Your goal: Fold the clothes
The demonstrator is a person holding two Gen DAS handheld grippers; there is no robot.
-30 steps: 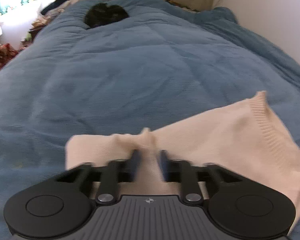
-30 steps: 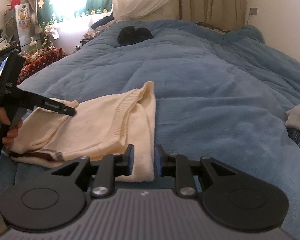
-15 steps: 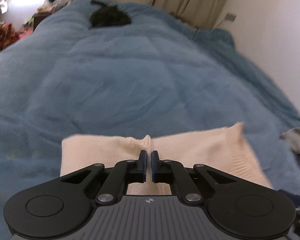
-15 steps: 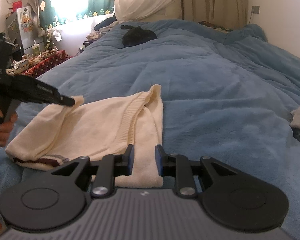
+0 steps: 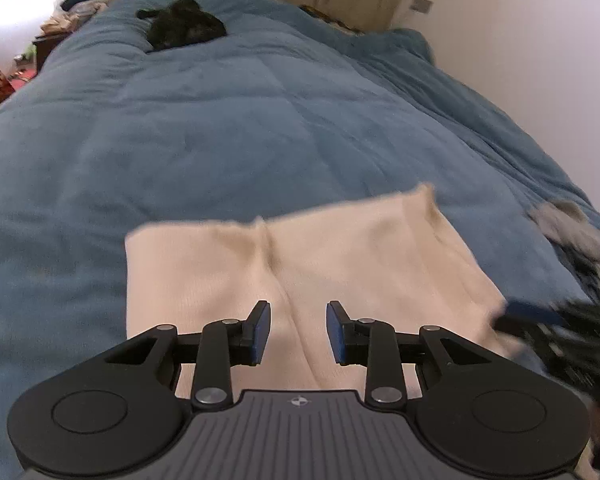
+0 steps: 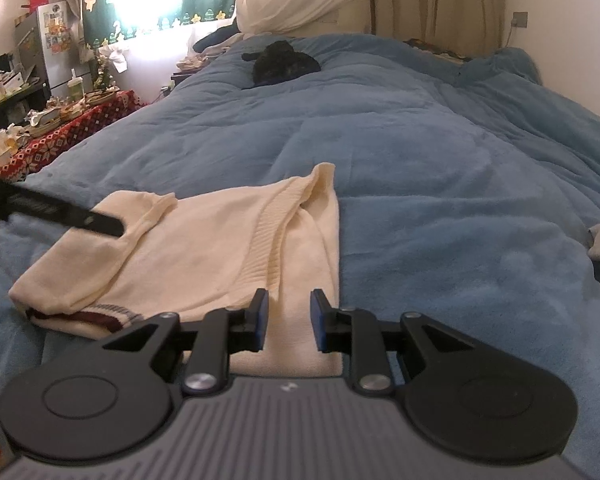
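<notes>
Left wrist view: left gripper (image 5: 298,330) hangs over the cream sweater (image 5: 340,264), jaws opening, nothing between the pads, cloth lying below and beyond them. The sweater lies flat on the blue duvet (image 5: 240,120) with a pinched ridge running up its middle toward the far edge. Right side of the frame is blurred; a dark shape there looks like the right gripper (image 5: 556,332) at the sweater's corner. Grey clothes (image 5: 572,228) sit at the right edge.

Right wrist view: right gripper (image 6: 289,322) is low over the sweater's near-right strip, jaws apart by a narrow gap; cloth shows through the gap, but whether the pads press on it cannot be told. The left gripper's finger (image 6: 80,216) reaches in from the left, beside the folded-over sleeve (image 6: 100,264). A ribbed hem runs diagonally across the top layer; a maroon stripe (image 6: 80,314) shows at the near-left corner. A black bundle (image 6: 280,62) lies far up the bed.

Risks, as judged: the released fold may spring back since the knit holds a ridge; the left finger could drag the sleeve if it pulls away low; soft duvet lets layers slide, skewing edges.
</notes>
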